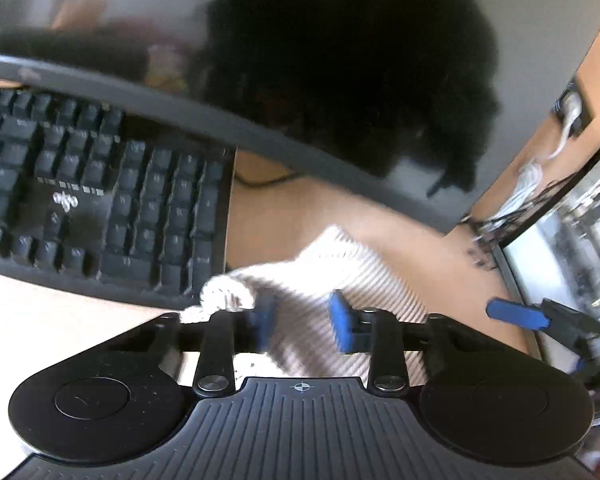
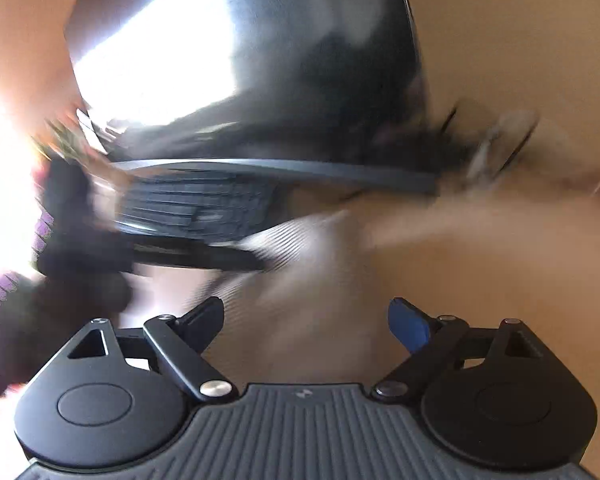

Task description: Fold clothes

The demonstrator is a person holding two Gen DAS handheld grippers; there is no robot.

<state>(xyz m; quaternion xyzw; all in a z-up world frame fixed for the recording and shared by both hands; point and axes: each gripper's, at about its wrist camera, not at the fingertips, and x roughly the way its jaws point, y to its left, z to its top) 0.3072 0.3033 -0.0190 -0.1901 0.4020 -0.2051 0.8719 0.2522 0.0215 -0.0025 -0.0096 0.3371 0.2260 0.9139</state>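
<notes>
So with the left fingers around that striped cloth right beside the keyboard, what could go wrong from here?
1. The white ribbed striped cloth lies against the black keyboard; pulling it may snag keys.
2. The left gripper has fabric between its fingers but a gap shows, so the cloth could slip.
3. The open right gripper view is blurred, so its aim looks uncertain.

The whole frame is smeared with motion blur. At the bottom, the right gripper [image 2: 305, 322] has its two fingers spread wide apart, with nothing between them; the right fingertip [image 2: 407, 324] is blue. Beyond the gap, in the middle of the frame, lies a pale striped cloth [image 2: 300, 248] on a tan desk [image 2: 500, 280]. Above it, a dark keyboard [image 2: 196, 208] sits under the lower edge of a black monitor [image 2: 260, 80] filling the upper centre. A dark blurred shape, the left gripper [image 2: 80, 240], shows at the left edge.
</notes>
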